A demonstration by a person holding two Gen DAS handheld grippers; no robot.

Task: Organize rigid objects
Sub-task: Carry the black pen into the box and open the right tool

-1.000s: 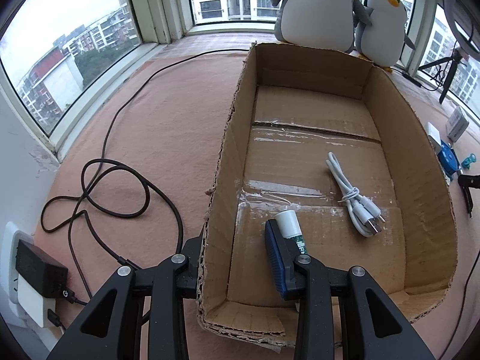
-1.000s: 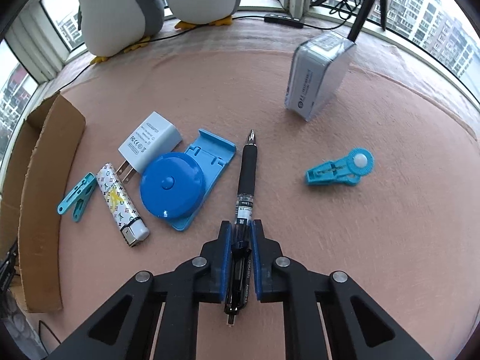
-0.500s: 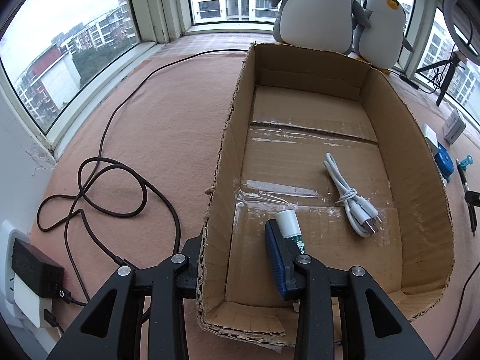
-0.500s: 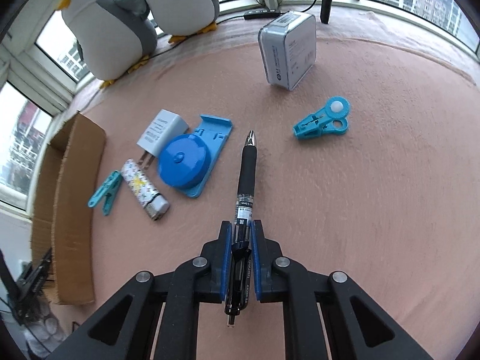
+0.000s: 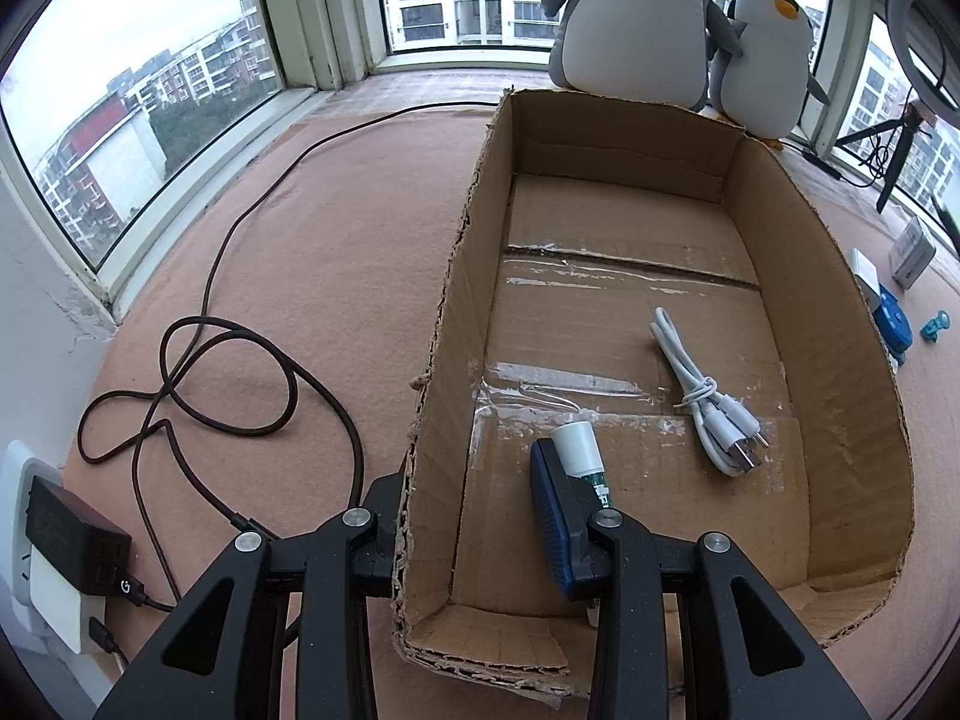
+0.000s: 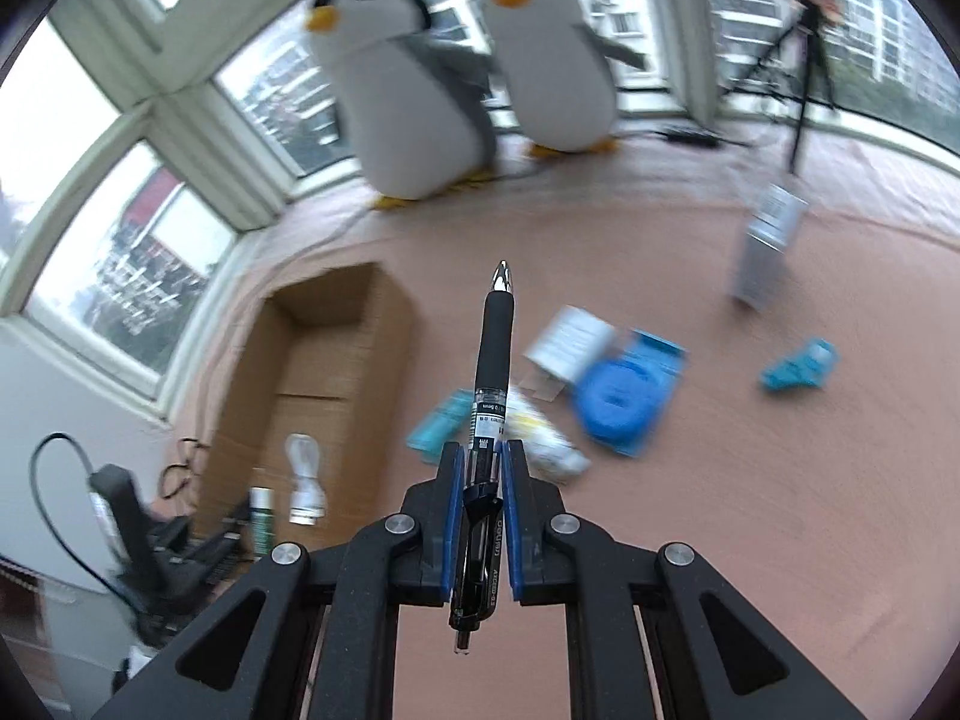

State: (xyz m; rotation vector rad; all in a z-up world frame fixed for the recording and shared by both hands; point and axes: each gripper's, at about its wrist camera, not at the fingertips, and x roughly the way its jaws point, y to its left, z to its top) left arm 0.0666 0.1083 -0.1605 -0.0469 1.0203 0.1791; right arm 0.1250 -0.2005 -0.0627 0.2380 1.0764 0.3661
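Note:
My right gripper is shut on a black pen, held in the air with its tip pointing forward. Below and to the left lies the open cardboard box. In the left wrist view my left gripper straddles the near left wall of the box: one finger outside, the blue-padded finger inside, jaws apart. A white-capped green tube shows just beyond the inside finger. A coiled white cable lies on the box floor.
On the pink carpet right of the box lie a blue tape measure, a white charger, a patterned lighter, two blue clips and a white carton. Two plush penguins stand by the window. A black cord loops left of the box.
My right gripper has risen from the carpet with the pen and swung left, so the box has come into its view. The left gripper has stayed where it was.

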